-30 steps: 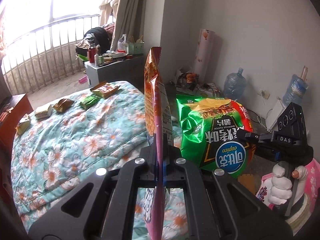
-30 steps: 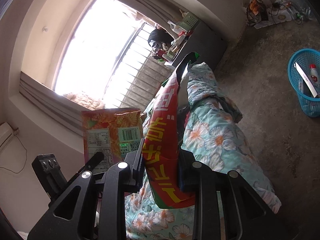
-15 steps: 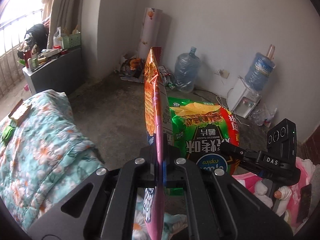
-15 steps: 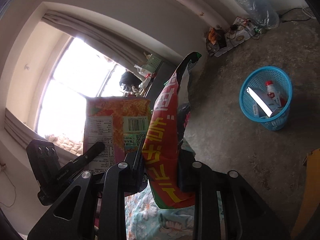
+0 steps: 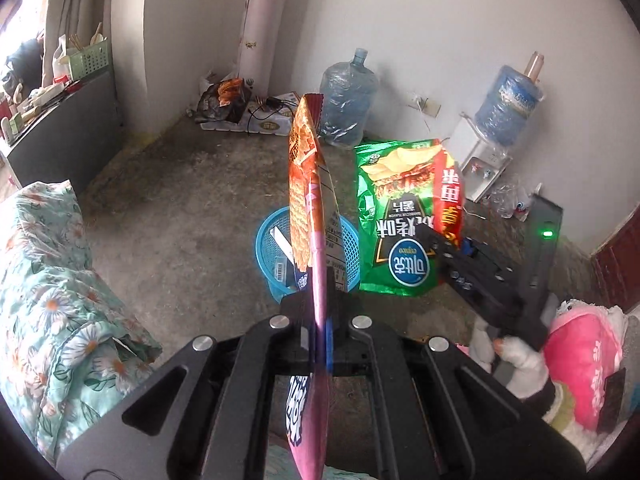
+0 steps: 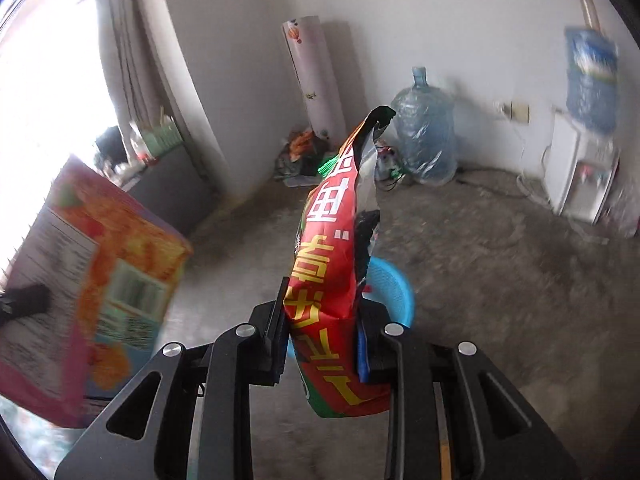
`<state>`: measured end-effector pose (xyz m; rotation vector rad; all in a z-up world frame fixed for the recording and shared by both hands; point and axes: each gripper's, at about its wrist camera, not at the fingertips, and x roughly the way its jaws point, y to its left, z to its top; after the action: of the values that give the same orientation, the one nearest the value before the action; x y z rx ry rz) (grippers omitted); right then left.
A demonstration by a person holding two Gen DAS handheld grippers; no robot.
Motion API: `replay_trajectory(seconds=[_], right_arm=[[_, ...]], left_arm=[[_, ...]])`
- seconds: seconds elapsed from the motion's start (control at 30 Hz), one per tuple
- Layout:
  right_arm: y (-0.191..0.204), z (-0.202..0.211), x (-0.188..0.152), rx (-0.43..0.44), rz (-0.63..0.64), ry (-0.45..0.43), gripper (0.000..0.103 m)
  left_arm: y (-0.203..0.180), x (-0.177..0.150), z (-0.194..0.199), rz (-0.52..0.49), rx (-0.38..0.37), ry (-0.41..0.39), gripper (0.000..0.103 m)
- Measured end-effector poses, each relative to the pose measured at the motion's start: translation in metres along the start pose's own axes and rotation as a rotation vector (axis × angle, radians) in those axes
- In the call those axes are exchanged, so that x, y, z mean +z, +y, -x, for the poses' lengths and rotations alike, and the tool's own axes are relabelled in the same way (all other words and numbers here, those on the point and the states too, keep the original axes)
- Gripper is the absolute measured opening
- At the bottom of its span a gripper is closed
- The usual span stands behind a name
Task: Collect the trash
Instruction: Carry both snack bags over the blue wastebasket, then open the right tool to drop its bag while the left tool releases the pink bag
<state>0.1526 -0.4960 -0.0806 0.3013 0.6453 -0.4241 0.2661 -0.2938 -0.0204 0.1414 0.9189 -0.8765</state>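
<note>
Left gripper [image 5: 320, 320] pinches an orange snack bag [image 5: 304, 200]; right gripper [image 6: 324, 340] pinches a green chip bag [image 6: 332, 272]. Blue basket [image 5: 272, 232], frame centre, holds some trash — both bags not yet dropped.

Both rigs are matte black plastic with cut-out slots and shiny round silver screws. The left tongs [image 5: 320, 320] have blue pads; right tongs [image 6: 324, 344] too. The hand [image 5: 516, 360], lower right of the frame, wears a white glove.
</note>
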Motion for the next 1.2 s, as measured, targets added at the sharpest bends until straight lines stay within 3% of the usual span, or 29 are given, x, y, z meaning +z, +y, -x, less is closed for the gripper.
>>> replay_trajectory(seconds=[0.2, 0.37, 0.43, 0.53, 0.77, 0.87, 1.03, 1.2], right_arm=[[0.057, -0.123, -0.021, -0.251, 0.431, 0.052, 0.027], [0.073, -0.213, -0.066, -0.302, 0.524, 0.218, 0.032], [0.067, -0.222, -0.073, -0.249, 0.439, 0.271, 0.032], [0.050, -0.209, -0.075, -0.156, 0.277, 0.281, 0.043], [-0.030, -0.144, -0.067, 0.055, -0.166, 0.158, 0.047], [-0.068, -0.119, -0.068, 0.073, -0.315, 0.091, 0.047], [-0.108, -0.102, -0.068, 0.064, -0.447, 0.038, 0.047], [-0.121, -0.100, -0.074, 0.085, -0.491, 0.041, 0.047]], left_arm=[[0.028, 0.008, -0.002, 0.034, 0.040, 0.006, 0.001], [0.038, 0.011, -0.014, 0.054, 0.061, 0.039, 0.002], [0.040, 0.012, -0.019, 0.053, 0.066, 0.050, 0.002], [0.043, 0.018, -0.031, 0.059, 0.060, 0.064, 0.002], [0.034, 0.031, -0.064, 0.085, -0.008, 0.107, 0.002], [0.026, 0.042, -0.091, 0.130, -0.062, 0.150, 0.002], [0.020, 0.061, -0.162, 0.325, -0.177, 0.232, 0.002], [0.014, 0.068, -0.236, 0.448, -0.155, 0.262, 0.002]])
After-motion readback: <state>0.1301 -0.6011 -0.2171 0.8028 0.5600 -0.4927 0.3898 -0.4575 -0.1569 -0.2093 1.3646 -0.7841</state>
